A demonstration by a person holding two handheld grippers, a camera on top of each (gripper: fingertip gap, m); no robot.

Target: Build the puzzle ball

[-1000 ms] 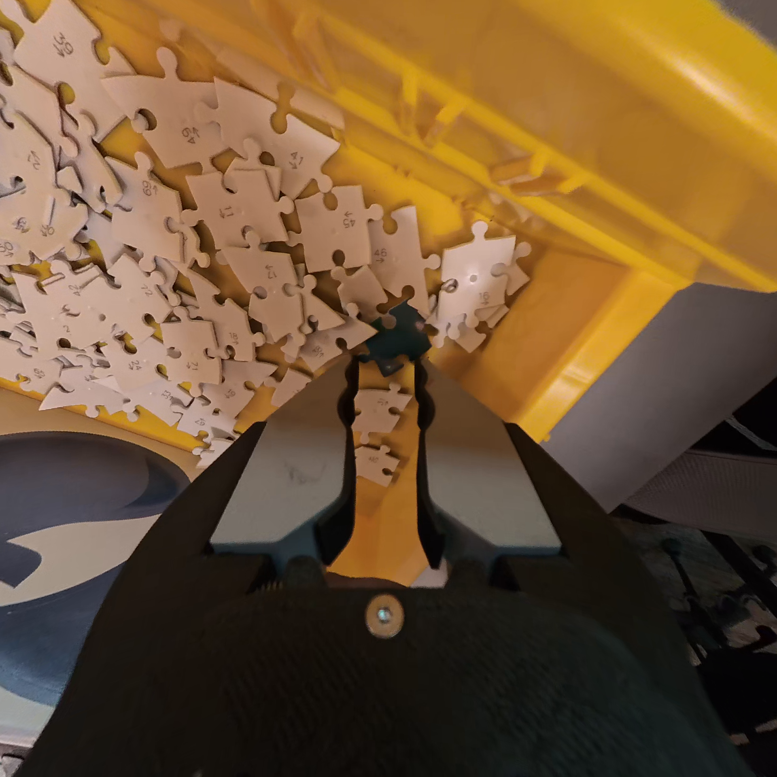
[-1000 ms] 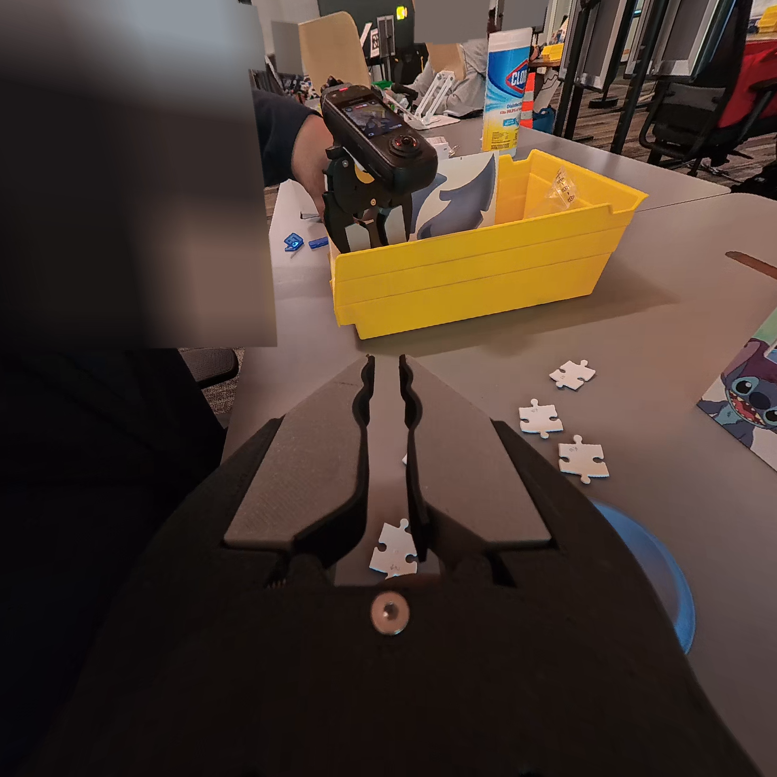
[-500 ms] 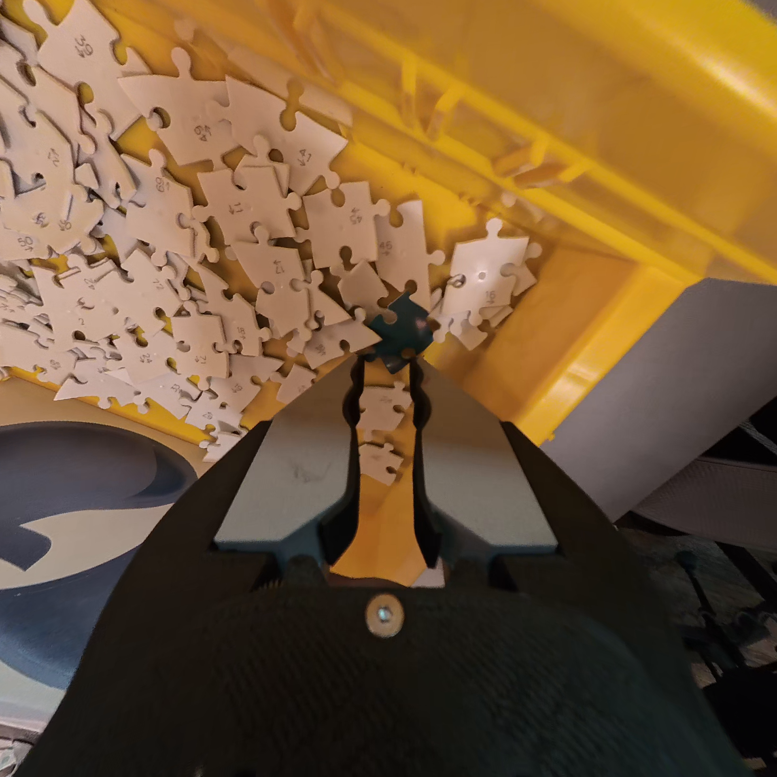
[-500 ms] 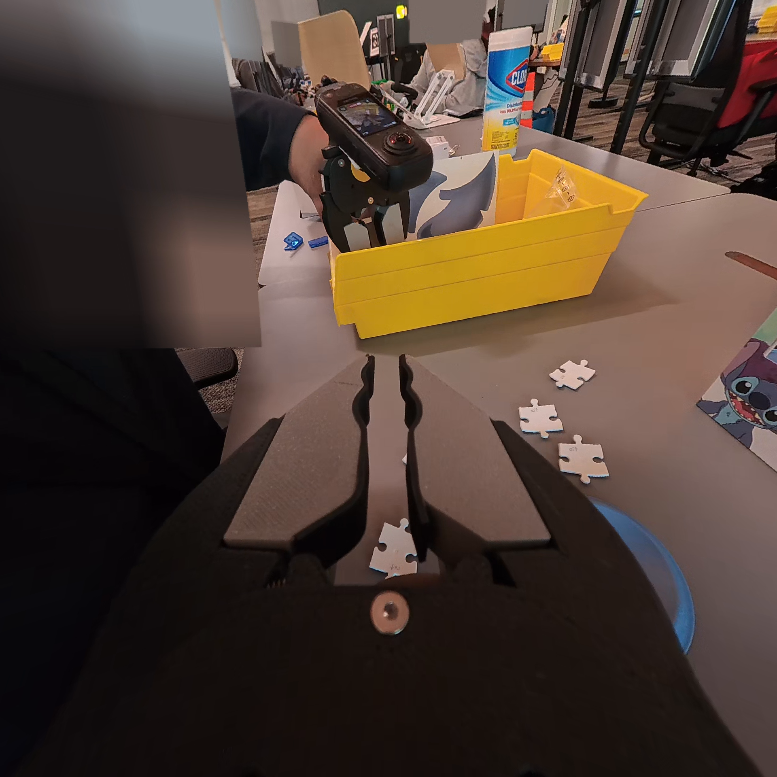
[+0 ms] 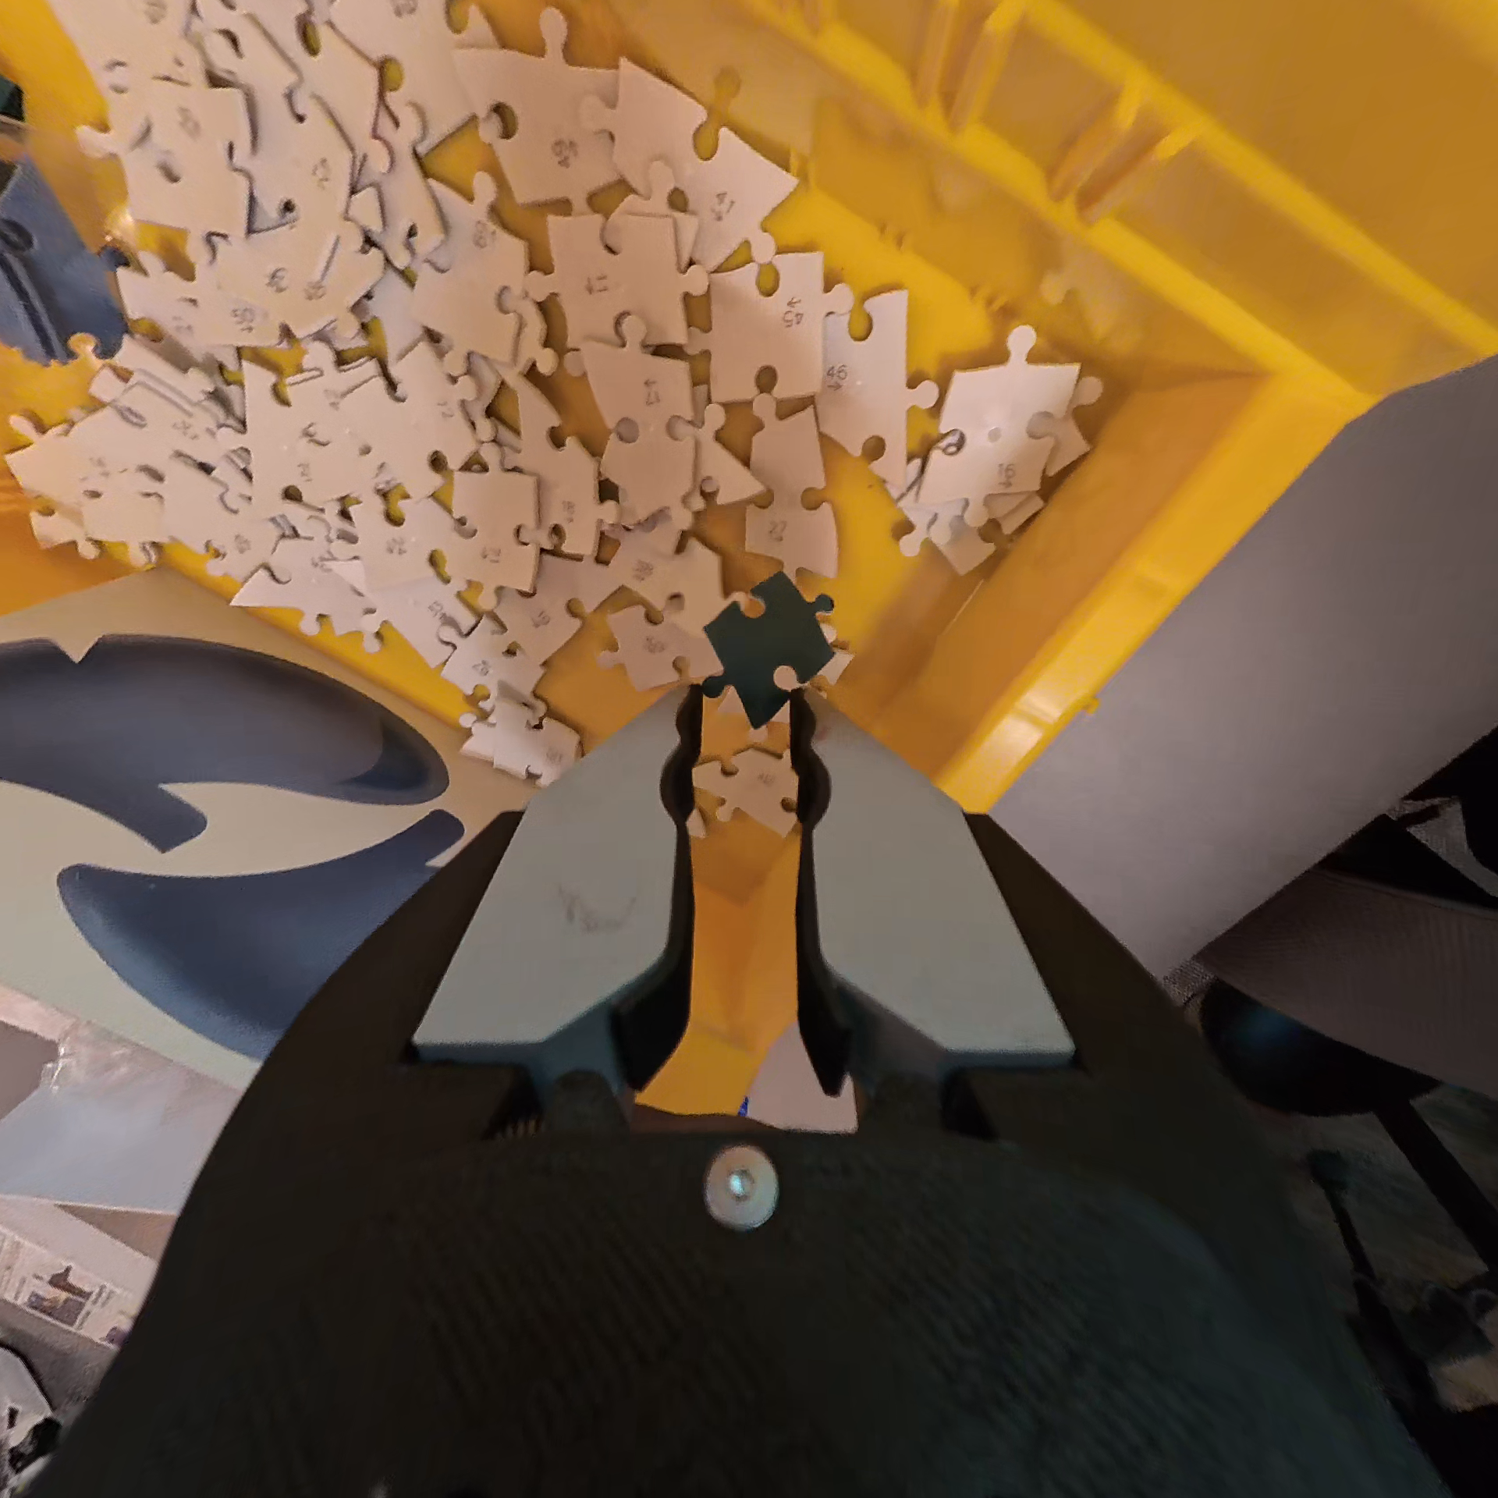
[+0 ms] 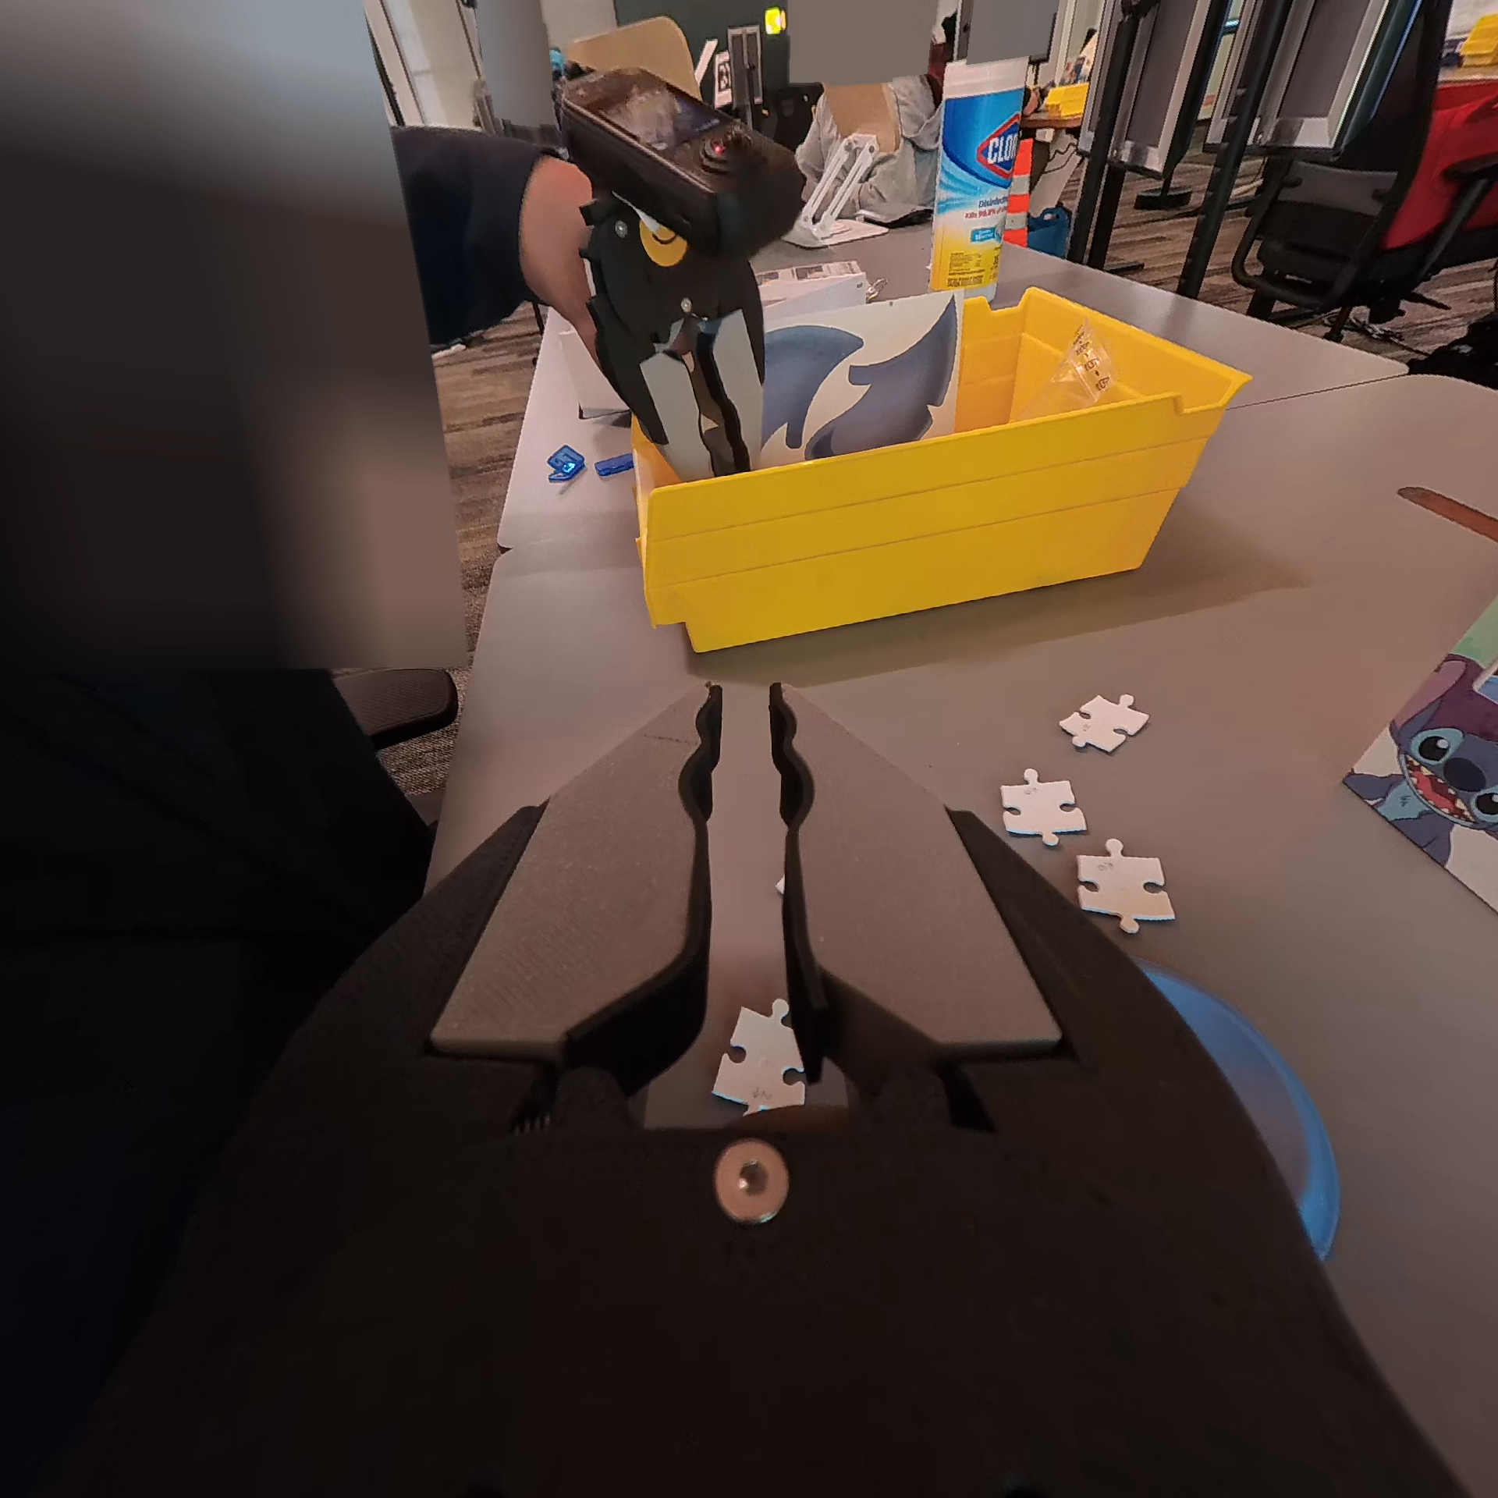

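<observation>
My left gripper (image 5: 744,697) is shut on a dark teal puzzle piece (image 5: 770,652), held by its lower corner just above a pile of white, face-down puzzle pieces (image 5: 567,365) inside the yellow bin (image 5: 1135,203). The right wrist view shows this gripper (image 6: 713,454) reaching into the bin's left end (image 6: 908,551). My right gripper (image 6: 742,697) hovers over the grey table in front of the bin, its jaws nearly together with nothing between them. Three loose white pieces (image 6: 1042,806) lie to its right, and one (image 6: 758,1054) lies below it.
A card with a blue and white print (image 6: 859,381) leans inside the bin, and a clear bag (image 6: 1082,365) sits at its far end. A blue round object (image 6: 1264,1094) and a cartoon picture (image 6: 1451,778) lie at the right. A wipes canister (image 6: 977,178) stands behind the bin. The gap from one gripper's tips to the other's is roughly 30 cm.
My left gripper has drawn back and up from the pile with the dark piece, which now hangs clear of the white pieces. My right gripper has not moved.
</observation>
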